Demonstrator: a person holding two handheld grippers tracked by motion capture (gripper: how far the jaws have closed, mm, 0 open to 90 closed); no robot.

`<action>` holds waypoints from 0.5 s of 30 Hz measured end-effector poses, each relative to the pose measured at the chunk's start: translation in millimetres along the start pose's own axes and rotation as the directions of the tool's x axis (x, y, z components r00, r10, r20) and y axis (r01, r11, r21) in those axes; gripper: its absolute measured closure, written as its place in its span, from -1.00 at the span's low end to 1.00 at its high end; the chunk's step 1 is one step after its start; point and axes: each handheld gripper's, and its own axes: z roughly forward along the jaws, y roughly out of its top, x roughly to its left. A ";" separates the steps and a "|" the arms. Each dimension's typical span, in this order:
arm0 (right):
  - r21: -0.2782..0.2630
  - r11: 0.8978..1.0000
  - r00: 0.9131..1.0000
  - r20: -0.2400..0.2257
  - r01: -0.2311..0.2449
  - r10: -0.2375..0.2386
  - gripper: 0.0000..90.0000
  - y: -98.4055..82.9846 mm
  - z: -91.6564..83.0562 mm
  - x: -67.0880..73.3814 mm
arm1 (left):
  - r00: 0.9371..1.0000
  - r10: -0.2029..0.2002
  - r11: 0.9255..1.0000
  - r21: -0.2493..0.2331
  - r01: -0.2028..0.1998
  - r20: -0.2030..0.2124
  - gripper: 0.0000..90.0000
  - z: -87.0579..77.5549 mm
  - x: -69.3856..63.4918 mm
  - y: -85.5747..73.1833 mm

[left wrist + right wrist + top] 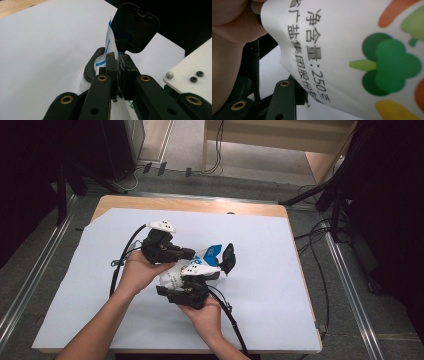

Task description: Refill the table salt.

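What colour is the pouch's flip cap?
Black; the flip cap stands open on the pouch, clearest in the left gripper view.

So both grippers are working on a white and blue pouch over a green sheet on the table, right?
Not quite: the sheet is white, not green, as the high view shows. The rest holds: the left gripper and the right gripper both work on the white and blue pouch over it.

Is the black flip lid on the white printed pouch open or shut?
Open. In the left gripper view the black flip lid stands raised off its ring, above the left claw pinching the white printed pouch.
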 end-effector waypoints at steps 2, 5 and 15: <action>-0.001 1.000 1.000 0.001 -0.003 0.003 0.32 0.1 -0.2 -1.1 | 1.000 0.001 1.000 -0.005 -0.001 -0.004 0.94 0.6 0.0 -0.1; -0.004 1.000 1.000 -0.003 -0.009 0.009 0.32 0.2 -0.7 -2.1 | 1.000 -0.003 1.000 -0.013 0.003 -0.001 0.94 0.3 0.6 -0.4; -0.001 1.000 1.000 -0.001 -0.001 0.001 0.29 0.9 -0.4 -2.1 | 1.000 -0.010 1.000 -0.030 0.009 -0.028 1.00 0.5 0.4 -0.4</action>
